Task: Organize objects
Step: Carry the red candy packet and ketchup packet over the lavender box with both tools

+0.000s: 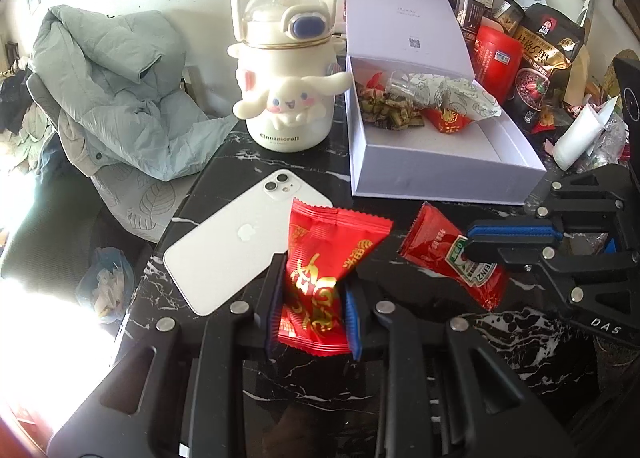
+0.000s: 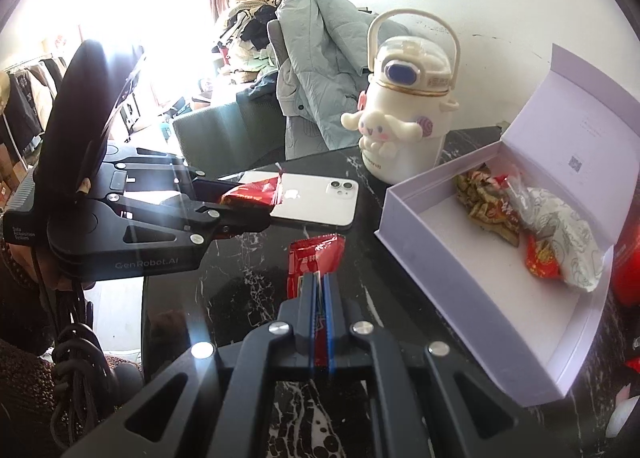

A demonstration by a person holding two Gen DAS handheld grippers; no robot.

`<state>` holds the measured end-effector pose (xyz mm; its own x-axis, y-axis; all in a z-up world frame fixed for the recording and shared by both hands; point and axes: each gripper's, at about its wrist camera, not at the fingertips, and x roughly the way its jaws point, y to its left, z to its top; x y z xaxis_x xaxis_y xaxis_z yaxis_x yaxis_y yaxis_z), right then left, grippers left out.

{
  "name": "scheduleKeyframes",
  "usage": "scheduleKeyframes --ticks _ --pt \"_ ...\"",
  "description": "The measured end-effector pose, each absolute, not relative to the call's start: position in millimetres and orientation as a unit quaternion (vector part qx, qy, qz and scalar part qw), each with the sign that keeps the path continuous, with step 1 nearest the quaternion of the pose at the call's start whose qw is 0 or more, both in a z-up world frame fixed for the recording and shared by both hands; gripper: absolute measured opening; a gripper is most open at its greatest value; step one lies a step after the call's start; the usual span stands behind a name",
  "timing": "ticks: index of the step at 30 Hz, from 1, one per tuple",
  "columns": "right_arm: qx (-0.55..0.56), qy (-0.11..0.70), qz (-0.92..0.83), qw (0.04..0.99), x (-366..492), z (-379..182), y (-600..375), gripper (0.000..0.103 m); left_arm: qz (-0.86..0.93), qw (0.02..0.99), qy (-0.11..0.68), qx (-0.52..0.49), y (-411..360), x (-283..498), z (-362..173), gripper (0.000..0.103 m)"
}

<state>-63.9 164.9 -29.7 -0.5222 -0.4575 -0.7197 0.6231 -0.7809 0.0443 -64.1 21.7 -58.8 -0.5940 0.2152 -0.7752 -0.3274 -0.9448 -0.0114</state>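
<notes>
Now both packets are hanging clear of the bench just short of the box (image 1: 440, 174): the left hand-held gripper (image 1: 314, 312) is pinching the snack (image 1: 324, 258), the right hand-held gripper (image 2: 320, 294) is clamping the ketchup (image 2: 314, 254), nearer the box, long axis pointing away.

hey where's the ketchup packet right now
The ketchup packet is pinched in the right tongs above the black table, between the phone and the open box, low centre in the right wrist view.
</notes>
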Motion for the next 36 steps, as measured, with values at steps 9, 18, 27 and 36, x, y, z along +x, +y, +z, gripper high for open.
scheduleKeyframes --ticks 9,18,27,36 --pt "0.336 0.115 -0.883 0.306 -69.3 3.0 181.1 0.003 0.901 0.162 0.074 -0.395 40.0 -74.9 -28.5 0.024" --pt "0.319 0.097 -0.9 0.282 -75.3 17.7 213.5 0.003 0.901 0.185 0.092 -0.38 73.1 -86.1 -12.3 0.024" --pt "0.326 0.078 -0.912 0.237 -79.1 20.2 257.0 0.003 0.891 0.227 0.115 -0.375 120.1 -99.2 -10.7 0.024" --pt "0.343 0.06 -0.916 0.198 -89.5 12.8 291.4 0.003 0.874 0.269 0.133 -0.382 162.5 -113.8 -19.1 0.024"
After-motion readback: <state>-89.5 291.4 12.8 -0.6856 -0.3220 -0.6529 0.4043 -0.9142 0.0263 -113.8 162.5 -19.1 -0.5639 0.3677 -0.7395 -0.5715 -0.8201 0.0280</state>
